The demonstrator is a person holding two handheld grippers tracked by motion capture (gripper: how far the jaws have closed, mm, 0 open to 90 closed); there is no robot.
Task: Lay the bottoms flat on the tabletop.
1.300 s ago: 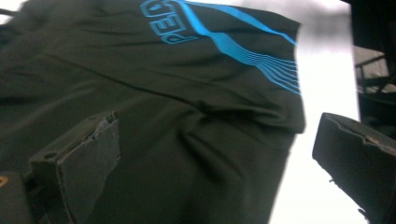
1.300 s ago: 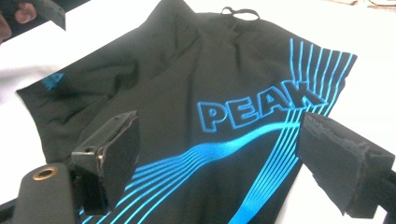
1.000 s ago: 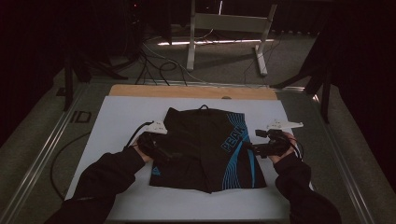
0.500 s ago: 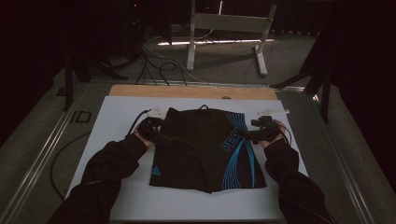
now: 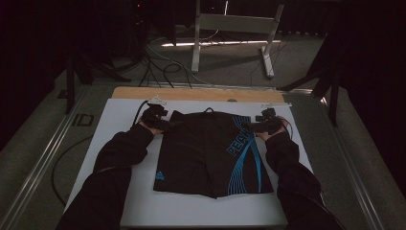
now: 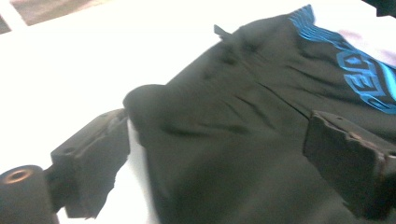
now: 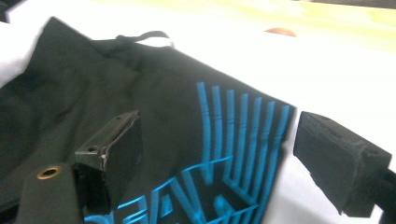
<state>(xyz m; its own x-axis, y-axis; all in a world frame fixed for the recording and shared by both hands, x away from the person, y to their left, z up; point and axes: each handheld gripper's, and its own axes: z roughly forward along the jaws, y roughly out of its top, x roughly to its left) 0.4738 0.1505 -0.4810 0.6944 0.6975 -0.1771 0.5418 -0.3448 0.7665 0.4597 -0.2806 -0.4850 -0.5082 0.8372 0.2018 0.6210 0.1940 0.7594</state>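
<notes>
Left tool (image 5: 160,120) sat at the waistband's left corner, jaws spread with a fold of cloth between them; they had just been narrowing, not yet clamped. Right tool (image 5: 256,125) straddled the right corner, jaws likewise released. The black shorts (image 5: 210,153) lay flat mid-surface, long axis running away from the person, waistband at the far end, leg hems nearest. White surface (image 5: 119,120), wooden far edge; dim room, cables (image 5: 163,62) on the floor beyond.
</notes>
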